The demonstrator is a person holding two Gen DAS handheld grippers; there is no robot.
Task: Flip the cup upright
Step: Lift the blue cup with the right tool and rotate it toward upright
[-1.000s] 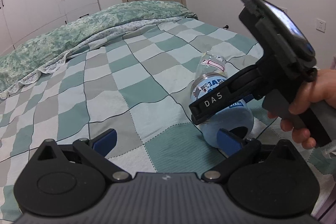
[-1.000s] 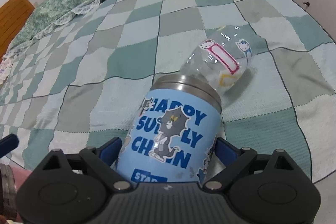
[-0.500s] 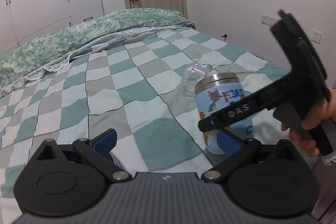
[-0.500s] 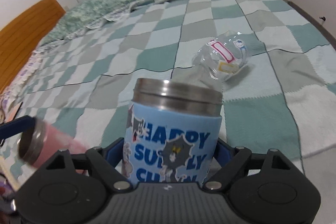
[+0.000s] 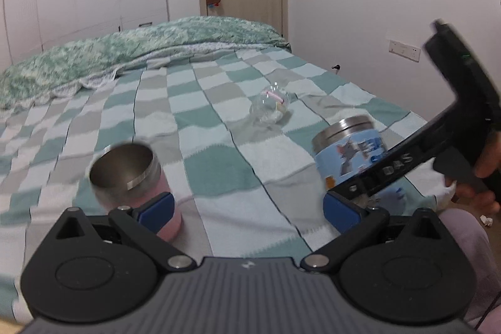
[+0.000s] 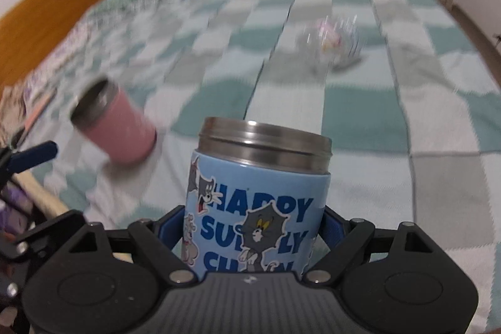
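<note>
Blue cup: The blue cartoon-print cup (image 6: 256,202), lying on its side a second earlier, stood mouth-up and near vertical at 6 o'clock in the right wrist view, low over the checked bedspread (image 6: 360,121).
Right gripper: The right gripper (image 6: 250,227) remained clamped on the cup's lower body, one blue pad on each side.
Left gripper: The left gripper (image 5: 247,208) hung with its jaws apart, holding nothing.
Pink cup: A pink steel-lined cup (image 5: 134,177), newly in view at 9 o'clock of the left wrist view, tilted beside the left pad; whether they touched could not be told.
Clear cup: A clear plastic cup (image 5: 271,108) lay on its side at 12 o'clock, well apart.
Meaning: The flip looked all but done; setting down and releasing appeared to remain.
</note>
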